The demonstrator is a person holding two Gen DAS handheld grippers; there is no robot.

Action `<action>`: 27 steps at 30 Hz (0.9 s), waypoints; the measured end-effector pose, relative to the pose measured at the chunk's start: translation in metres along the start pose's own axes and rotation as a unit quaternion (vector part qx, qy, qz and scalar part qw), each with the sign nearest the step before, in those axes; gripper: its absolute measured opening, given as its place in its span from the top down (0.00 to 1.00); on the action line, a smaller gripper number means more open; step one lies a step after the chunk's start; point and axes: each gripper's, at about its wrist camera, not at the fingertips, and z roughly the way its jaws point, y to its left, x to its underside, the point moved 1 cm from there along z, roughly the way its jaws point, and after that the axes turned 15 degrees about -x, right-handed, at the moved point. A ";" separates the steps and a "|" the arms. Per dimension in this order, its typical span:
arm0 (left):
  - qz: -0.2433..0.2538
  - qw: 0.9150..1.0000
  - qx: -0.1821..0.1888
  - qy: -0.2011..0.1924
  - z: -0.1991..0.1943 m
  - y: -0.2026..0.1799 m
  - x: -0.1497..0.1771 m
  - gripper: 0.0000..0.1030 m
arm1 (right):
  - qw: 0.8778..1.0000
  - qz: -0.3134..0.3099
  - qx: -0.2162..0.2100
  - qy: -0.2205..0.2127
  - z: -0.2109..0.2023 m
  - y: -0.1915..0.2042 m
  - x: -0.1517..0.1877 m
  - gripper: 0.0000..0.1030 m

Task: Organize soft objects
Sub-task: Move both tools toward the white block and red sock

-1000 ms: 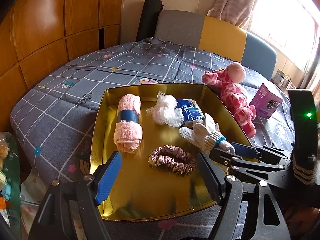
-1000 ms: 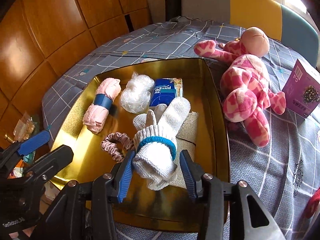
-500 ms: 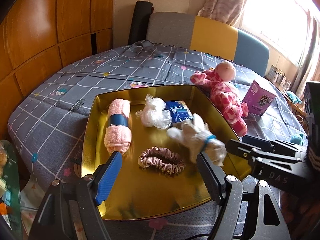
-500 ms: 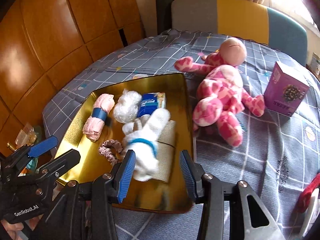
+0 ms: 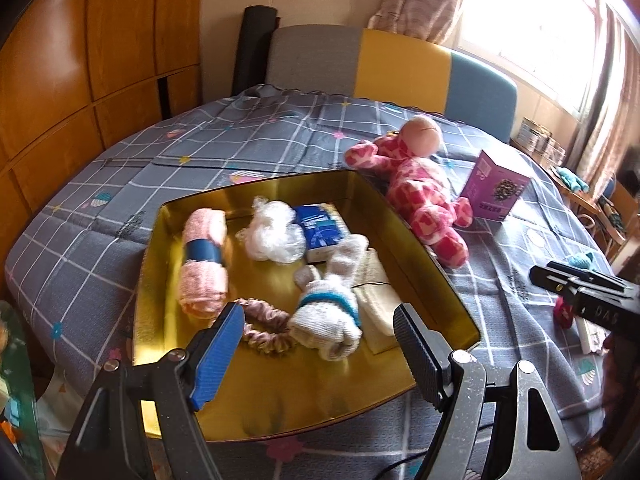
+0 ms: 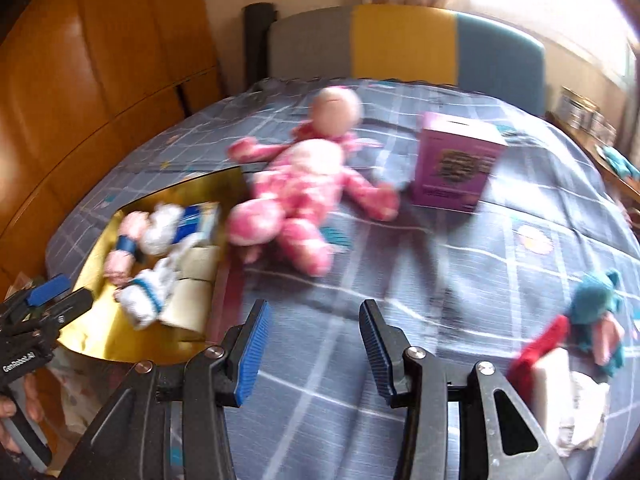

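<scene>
Both grippers, left gripper [image 5: 316, 344] and right gripper [image 6: 312, 344], are parted and empty. The pink plush toy [image 6: 304, 200] is bulky; a narrow grasp may slip off it.

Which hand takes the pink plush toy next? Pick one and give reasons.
Right. The right gripper is open and empty over the bedspread, facing the pink plush toy. The left gripper hovers over the gold tray.

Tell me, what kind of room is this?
Probably a bedroom at home: a bed under a checked sheet with a padded headboard, wooden wardrobe panels beside it, and a curtained window. A plush toy lies on the bed.
</scene>
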 end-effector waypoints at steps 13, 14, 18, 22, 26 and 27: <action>0.088 0.995 0.052 -0.018 -0.008 -0.068 -0.010 0.25 | 0.988 0.105 0.098 -0.053 -0.087 -0.104 0.020 0.55; 0.095 0.994 0.058 -0.019 -0.008 -0.074 -0.011 0.25 | 0.985 0.120 0.107 -0.059 -0.096 -0.113 0.024 0.55; 0.123 0.988 0.093 -0.014 -0.007 -0.104 -0.015 0.25 | 0.967 0.181 0.153 -0.087 -0.137 -0.150 0.043 0.55; 0.150 0.982 0.118 -0.007 -0.005 -0.135 -0.016 0.25 | 0.944 0.249 0.184 -0.114 -0.170 -0.185 0.065 0.55; 0.176 0.972 0.154 0.005 -0.005 -0.173 -0.018 0.26 | 0.928 0.289 0.197 -0.127 -0.185 -0.210 0.082 0.55; 0.180 0.970 0.164 0.008 -0.006 -0.181 -0.018 0.27 | 0.926 0.295 0.197 -0.127 -0.186 -0.214 0.086 0.55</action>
